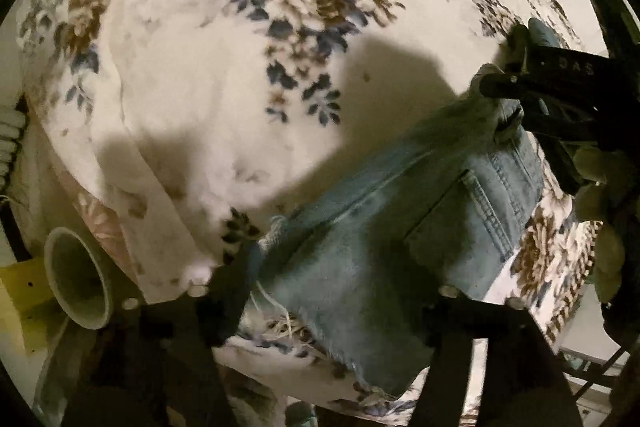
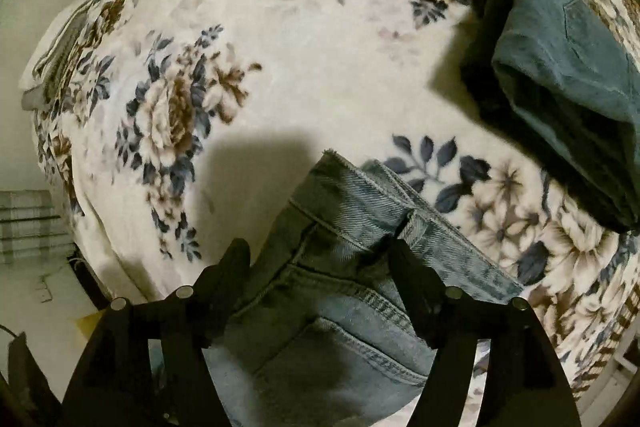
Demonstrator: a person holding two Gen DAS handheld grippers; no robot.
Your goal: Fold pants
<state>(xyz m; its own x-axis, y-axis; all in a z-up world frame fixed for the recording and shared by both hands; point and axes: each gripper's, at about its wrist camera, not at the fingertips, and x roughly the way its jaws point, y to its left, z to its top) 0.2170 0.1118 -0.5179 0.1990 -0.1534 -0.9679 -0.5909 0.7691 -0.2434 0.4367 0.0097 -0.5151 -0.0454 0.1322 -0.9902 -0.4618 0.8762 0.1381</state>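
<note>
On the cream floral blanket lie two garments: one pair of light-blue frayed denim pants and one folded dark-teal pair. The left gripper and right gripper each stand wide around the denim, which shows a back pocket and doubled waistband.

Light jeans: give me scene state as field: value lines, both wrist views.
surface: floral blanket
item: light jeans, partly lifted, back pocket showing
left hand-held gripper: fingers apart at the frayed hem end, grip unclear
right hand-held gripper: at the waistband end, fingers either side of the fabric, grip unclear
other garment: dark folded pants, lying apart on the blanket
fold status: not yet finished
</note>
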